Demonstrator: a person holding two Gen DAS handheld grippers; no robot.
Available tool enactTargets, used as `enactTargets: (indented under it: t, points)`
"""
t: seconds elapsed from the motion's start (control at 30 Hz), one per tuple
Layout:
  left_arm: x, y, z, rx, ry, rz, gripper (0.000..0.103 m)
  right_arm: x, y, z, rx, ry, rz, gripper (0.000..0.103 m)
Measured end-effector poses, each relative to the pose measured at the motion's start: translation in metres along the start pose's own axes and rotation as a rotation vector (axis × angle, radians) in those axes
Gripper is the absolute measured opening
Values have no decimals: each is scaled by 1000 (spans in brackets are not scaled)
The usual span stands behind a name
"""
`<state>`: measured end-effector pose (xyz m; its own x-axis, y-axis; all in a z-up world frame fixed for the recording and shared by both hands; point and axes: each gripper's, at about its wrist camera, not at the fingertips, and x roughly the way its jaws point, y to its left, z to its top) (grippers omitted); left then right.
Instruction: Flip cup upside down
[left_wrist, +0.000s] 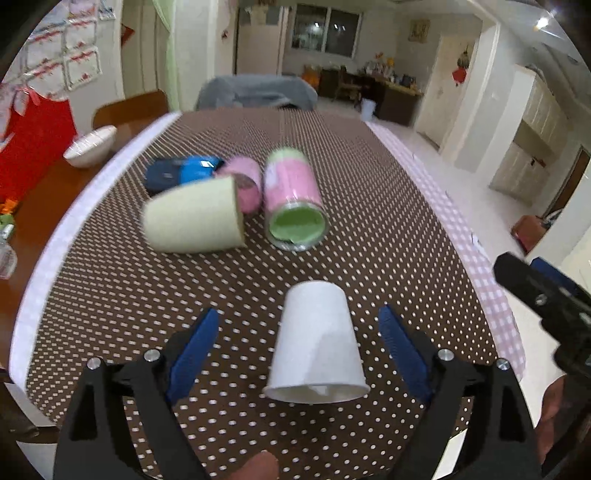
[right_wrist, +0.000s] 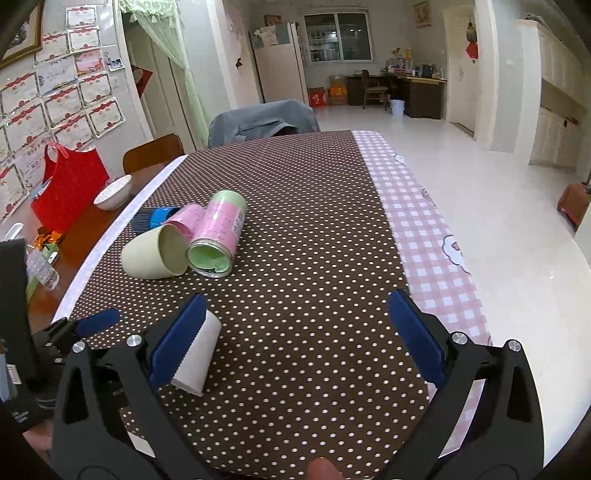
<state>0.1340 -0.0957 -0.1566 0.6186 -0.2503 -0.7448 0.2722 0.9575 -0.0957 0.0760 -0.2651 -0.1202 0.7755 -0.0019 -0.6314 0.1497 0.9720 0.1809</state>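
A white paper cup (left_wrist: 317, 343) stands upside down, rim down, on the brown dotted tablecloth (left_wrist: 369, 221). My left gripper (left_wrist: 297, 325) is open, its blue fingers on either side of the cup with clear gaps, not touching it. In the right wrist view the cup (right_wrist: 197, 354) shows partly behind my right gripper's left finger. My right gripper (right_wrist: 295, 310) is open and empty over the cloth, to the right of the cup. The right gripper's black body also shows at the right edge of the left wrist view (left_wrist: 546, 302).
Lying on the cloth farther back are a pale green cup (left_wrist: 192, 218), a pink-and-green can (left_wrist: 295, 199), a pink cup (left_wrist: 243, 181) and a blue object (left_wrist: 181, 173). A white bowl (left_wrist: 90, 146) and a red bag (right_wrist: 66, 188) sit on the wooden table at left. The table edge with pink checked cloth (right_wrist: 424, 229) runs along the right.
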Motion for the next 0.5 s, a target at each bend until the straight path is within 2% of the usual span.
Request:
enactTargets:
  t: [0.2,0.5]
  points:
    - [-35,13,1,-8,-94,69,90,-3,12,1,-5,-1,28,97]
    - [-72,26,3,-24,-176,147,91,-12,33,5,-38,-20,49,97]
